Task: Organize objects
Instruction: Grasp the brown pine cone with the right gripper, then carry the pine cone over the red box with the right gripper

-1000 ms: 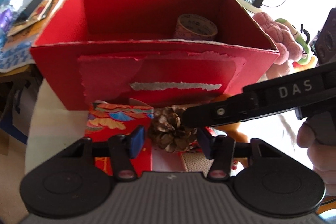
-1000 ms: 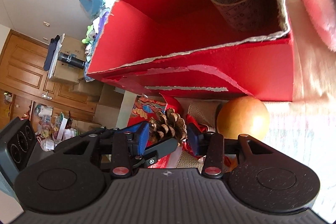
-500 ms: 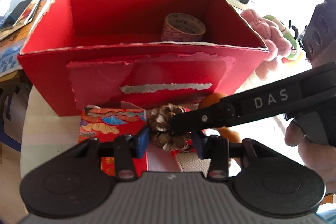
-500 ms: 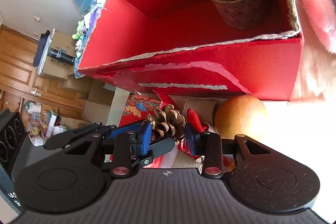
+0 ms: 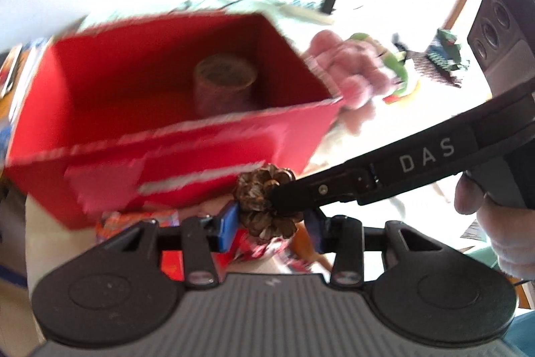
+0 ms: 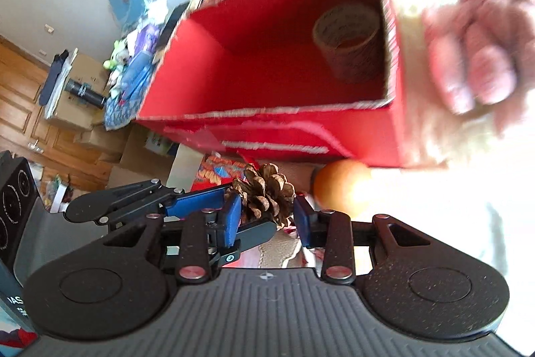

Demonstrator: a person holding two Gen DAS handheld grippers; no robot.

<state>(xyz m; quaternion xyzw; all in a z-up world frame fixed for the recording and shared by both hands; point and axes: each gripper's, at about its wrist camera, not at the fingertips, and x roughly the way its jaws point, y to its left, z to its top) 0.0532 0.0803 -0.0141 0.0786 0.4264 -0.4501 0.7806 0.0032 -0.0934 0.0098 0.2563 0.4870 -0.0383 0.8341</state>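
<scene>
Transfer step. A brown, scaly pine cone (image 5: pixel 265 201) sits between the jaws of both grippers, raised in front of the open red cardboard box (image 5: pixel 100 163). The left gripper (image 5: pixel 272 228) brackets it, but whether both blue pads press it cannot be told; the right gripper (image 6: pixel 267 221) likewise shows a gap on one side, its grip unclear. A beige tape roll (image 6: pixel 347 39) already stands in the box. Next move, by judgement: lift the cone over the near wall and spread the jaws.
</scene>
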